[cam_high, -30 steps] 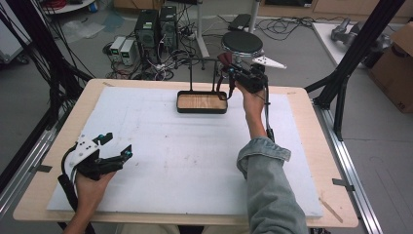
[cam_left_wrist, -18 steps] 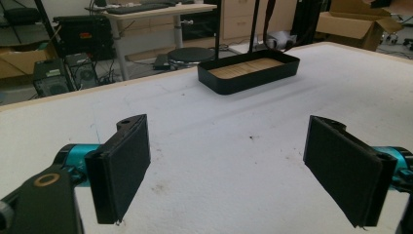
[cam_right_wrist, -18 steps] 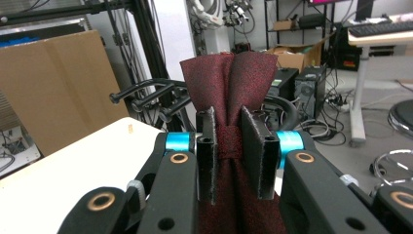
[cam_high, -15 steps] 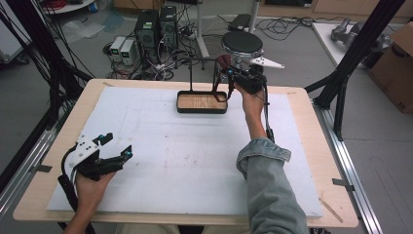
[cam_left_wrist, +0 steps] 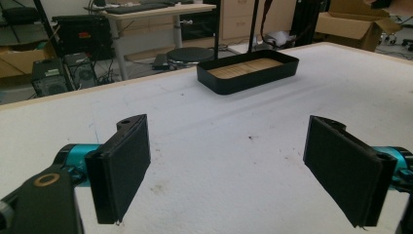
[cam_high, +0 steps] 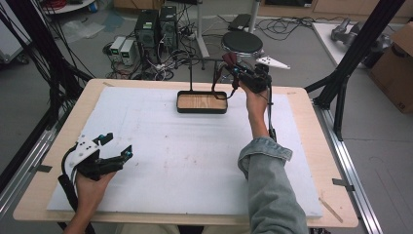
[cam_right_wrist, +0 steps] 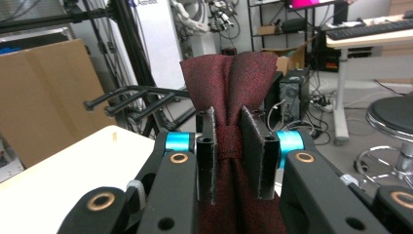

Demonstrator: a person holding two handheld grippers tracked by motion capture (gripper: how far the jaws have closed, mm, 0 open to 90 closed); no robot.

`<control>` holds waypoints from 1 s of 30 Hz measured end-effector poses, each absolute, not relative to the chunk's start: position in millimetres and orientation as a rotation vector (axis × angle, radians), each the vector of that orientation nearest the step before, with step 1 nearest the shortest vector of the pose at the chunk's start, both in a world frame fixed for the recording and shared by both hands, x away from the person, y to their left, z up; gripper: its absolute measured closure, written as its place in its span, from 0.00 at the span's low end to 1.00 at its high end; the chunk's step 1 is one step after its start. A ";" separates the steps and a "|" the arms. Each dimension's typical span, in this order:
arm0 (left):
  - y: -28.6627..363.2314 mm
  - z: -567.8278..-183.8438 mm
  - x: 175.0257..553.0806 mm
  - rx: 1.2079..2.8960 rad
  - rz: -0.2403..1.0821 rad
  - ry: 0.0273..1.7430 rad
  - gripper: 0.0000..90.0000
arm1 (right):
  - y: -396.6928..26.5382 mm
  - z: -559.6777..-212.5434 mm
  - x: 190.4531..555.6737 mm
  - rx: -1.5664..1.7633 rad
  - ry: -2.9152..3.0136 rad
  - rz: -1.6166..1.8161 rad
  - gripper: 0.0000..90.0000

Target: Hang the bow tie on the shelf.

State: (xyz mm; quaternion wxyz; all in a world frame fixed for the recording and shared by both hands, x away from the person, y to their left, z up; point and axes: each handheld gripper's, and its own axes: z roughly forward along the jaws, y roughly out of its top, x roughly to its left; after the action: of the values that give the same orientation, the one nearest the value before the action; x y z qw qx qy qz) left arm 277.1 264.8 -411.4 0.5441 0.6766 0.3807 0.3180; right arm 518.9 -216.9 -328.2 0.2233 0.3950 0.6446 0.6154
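The right claw (cam_high: 239,74) is raised over the far edge of the worktop (cam_high: 302,146), its jaws clamped on a dark red tie (cam_right_wrist: 233,97); in the right gripper view the cloth is pinched into a narrow waist between the pads and fans out wider above them, with more hanging below. The relation that matters is between the tie and the rack (cam_high: 202,73): a thin black frame of two uprights and a top bar that rises from the black tray (cam_high: 202,103) at the far middle of the worktop. In the high view the tie sits just at the right end of that top bar, level with it or slightly above; whether cloth touches the bar cannot be told. The bar runs left to right across the worktop, so the likely move is to carry the tie leftward over it and let the length drape across, the tie's long axis crossing the bar. The right hand is much the nearer. The left claw (cam_left_wrist: 229,170) rests low at the near left corner, jaws wide apart and empty, well apart from the tray.
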 end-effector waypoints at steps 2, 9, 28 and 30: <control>265.1 -411.3 276.8 1.604 0.757 0.904 0.20 | -219.3 -329.8 519.8 1.114 1.776 1.695 0.85; 264.8 -411.4 277.1 1.605 0.754 0.903 0.20 | -224.6 -334.5 523.3 1.146 1.788 1.654 0.85; 264.2 -411.5 276.5 1.603 0.757 0.903 0.20 | -228.4 -342.2 526.3 1.183 1.810 1.625 0.81; 264.6 -411.4 276.5 1.602 0.757 0.901 0.20 | -228.8 -341.5 525.7 1.186 1.806 1.625 0.81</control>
State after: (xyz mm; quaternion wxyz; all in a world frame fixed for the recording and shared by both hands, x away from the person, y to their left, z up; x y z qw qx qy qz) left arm 276.5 264.6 -411.4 0.5453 0.6756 0.3800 0.3192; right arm 525.7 -228.8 -341.5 0.2172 0.4281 0.6521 0.5868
